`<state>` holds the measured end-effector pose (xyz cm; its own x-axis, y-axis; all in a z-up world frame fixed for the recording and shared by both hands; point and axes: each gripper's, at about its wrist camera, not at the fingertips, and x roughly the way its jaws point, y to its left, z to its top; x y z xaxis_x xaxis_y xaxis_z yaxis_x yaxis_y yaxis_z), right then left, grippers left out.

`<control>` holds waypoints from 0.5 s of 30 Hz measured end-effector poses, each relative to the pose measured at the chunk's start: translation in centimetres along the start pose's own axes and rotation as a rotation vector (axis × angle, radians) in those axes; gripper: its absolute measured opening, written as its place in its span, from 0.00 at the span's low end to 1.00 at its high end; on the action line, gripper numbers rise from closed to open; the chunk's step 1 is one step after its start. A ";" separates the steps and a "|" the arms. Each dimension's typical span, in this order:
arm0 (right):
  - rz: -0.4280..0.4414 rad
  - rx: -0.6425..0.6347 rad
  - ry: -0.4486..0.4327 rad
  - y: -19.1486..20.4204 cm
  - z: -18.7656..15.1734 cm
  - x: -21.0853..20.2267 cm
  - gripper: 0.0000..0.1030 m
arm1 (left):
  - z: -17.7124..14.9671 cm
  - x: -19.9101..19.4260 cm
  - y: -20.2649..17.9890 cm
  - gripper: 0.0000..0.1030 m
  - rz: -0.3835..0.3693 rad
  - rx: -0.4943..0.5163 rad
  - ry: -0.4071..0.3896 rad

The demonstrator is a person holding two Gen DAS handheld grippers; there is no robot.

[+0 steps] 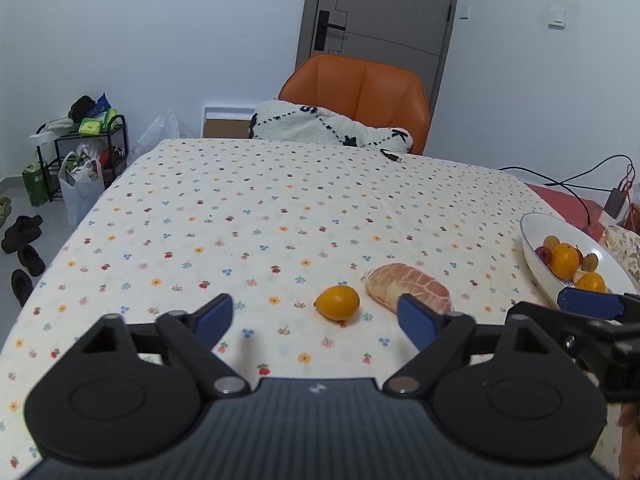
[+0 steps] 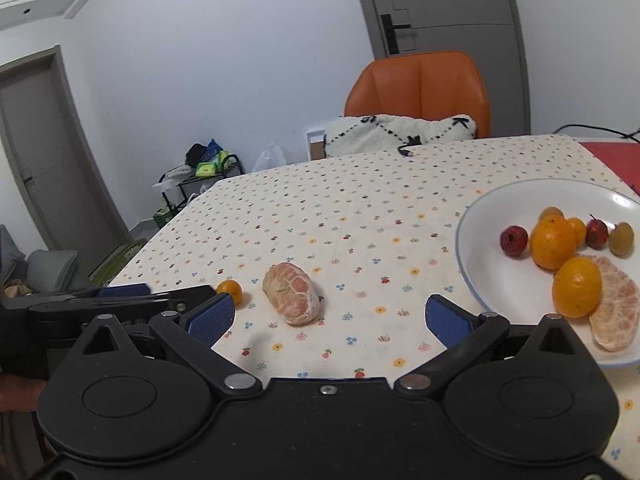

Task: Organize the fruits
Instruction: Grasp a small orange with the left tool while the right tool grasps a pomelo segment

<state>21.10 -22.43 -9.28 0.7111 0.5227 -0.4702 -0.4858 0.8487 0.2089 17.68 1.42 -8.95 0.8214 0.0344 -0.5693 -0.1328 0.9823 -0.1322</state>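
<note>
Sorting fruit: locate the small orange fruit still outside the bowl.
The small orange fruit lies on the tablecloth, just left of the peeled citrus piece.

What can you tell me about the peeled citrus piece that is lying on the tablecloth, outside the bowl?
The peeled citrus piece is a chunky oblong cluster of segments, pale pink-orange under a whitish net of pith, the rind gone. It lies on its side on the flower-print tablecloth, apart from the white bowl. A small orange fruit sits close beside it; whether they touch cannot be told. Neither gripper touches it: it lies ahead of the open left gripper, behind its right fingertip in that view.
</note>
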 end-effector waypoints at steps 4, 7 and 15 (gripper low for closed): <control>0.001 -0.041 0.005 0.6 0.4 0.4 0.94 | 0.3 0.8 0.0 0.71 -0.013 -0.025 0.007; 0.005 -0.049 0.015 0.6 0.7 0.7 0.87 | 0.4 1.5 -0.2 0.64 -0.029 -0.017 0.026; 0.003 -0.072 0.037 0.8 1.4 1.3 0.83 | 0.5 2.8 -0.5 0.50 -0.034 -0.020 0.053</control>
<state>22.37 -20.93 -8.55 0.6912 0.5206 -0.5012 -0.5238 0.8387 0.1488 20.31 1.16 -10.06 0.7954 -0.0096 -0.6061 -0.1165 0.9788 -0.1684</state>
